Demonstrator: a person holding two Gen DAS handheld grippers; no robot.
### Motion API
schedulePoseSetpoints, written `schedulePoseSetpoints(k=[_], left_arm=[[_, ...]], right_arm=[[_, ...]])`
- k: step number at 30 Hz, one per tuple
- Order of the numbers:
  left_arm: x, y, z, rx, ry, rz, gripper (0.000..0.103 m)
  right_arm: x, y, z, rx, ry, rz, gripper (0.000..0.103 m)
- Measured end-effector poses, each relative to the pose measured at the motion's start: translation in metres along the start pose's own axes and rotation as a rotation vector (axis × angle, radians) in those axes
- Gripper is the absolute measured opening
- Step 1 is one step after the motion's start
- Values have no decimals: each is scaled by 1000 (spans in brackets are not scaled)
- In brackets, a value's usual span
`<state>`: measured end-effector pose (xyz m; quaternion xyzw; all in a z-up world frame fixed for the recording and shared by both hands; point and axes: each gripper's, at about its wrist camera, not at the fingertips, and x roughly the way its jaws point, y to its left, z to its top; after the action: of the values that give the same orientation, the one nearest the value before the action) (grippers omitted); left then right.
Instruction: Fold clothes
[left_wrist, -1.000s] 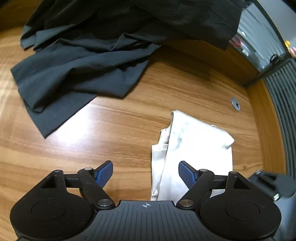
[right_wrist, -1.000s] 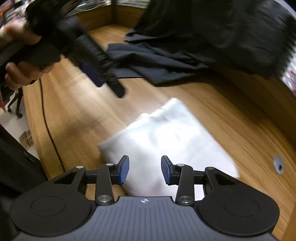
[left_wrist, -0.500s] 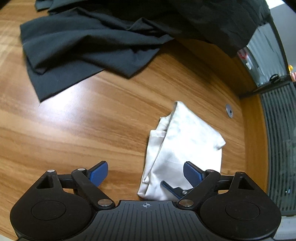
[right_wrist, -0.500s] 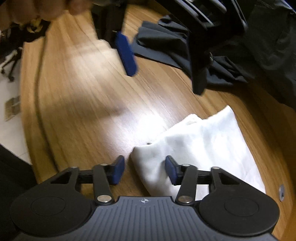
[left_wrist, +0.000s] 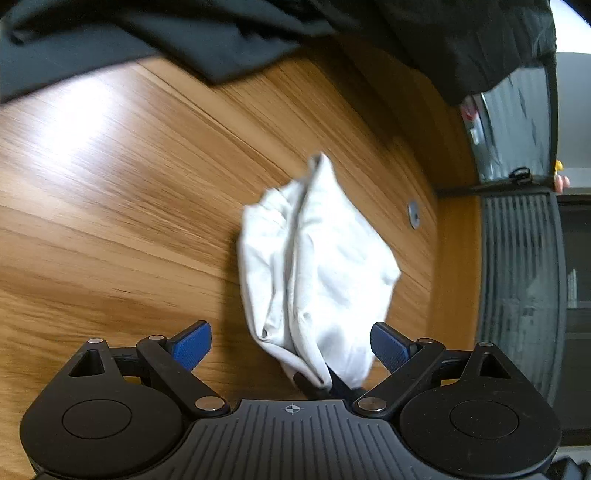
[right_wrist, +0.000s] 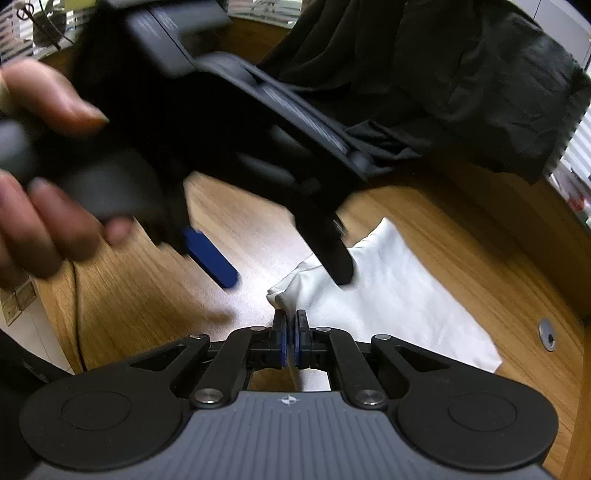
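Left tool (left_wrist: 291, 343) spread wide, blue pads either side of the white cloth (left_wrist: 317, 266); nothing is gripped. Compared with half a second ago, this tool sits closer over the cloth, whose near corner now rises from the table (left_wrist: 110, 221) toward the camera. Right tool (right_wrist: 290, 338), which was spread apart earlier, is now clenched on the near edge of the white cloth (right_wrist: 399, 288), pads nearly touching with fabric between them. The left tool (right_wrist: 280, 266) appears above the cloth in the right wrist view, blurred, held by a hand (right_wrist: 44, 177). A dark garment (left_wrist: 184, 37) lies heaped at the table's far side, apart from the cloth. A small metal disc (left_wrist: 414, 214) sits in the tabletop just beyond the cloth. No containers visible.
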<state>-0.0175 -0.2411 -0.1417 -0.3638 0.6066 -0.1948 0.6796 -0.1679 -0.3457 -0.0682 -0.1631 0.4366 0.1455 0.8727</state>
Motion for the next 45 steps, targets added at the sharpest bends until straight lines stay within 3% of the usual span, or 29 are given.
schedulePoseSetpoints(k=[3,7,12,14,17,20,22,24,26,29,33,37,45], left_arm=[[18,-7,2,18,22,-16,93],[38,-9,10,1,54,-31,84],[50,-12,20,-19,16,30,54],[54,-16,22,-1,23,43,32],[58,-24,21,56,31,97,22],[59,-32,20,108,38,143,19],[59,-38,20,154,41,178,18],[61,-44,20,204,46,221,18],[60,-41,19,228,56,244,18],[55,-30,21,219,76,259,17],[53,-25,24,197,94,261,18],[58,-31,26,214,100,274,18],[60,-30,28,188,102,260,18]], right_arm=[[-10,-4,-1,11,-10,-1,4],[-24,-12,-4,52,-32,13,3],[-41,-19,-11,75,-65,45,3],[-44,-21,-14,87,-66,53,3],[-43,-29,-16,108,-56,67,3],[-44,-34,-17,153,-39,100,5],[-46,-47,-24,202,-46,114,14],[-46,-62,-35,270,-43,96,30],[-42,-80,-48,360,-29,71,38],[-28,-114,-70,524,2,30,68],[-1,-160,-100,737,31,25,72],[29,-194,-119,889,25,81,73],[57,-216,-116,867,11,169,73]])
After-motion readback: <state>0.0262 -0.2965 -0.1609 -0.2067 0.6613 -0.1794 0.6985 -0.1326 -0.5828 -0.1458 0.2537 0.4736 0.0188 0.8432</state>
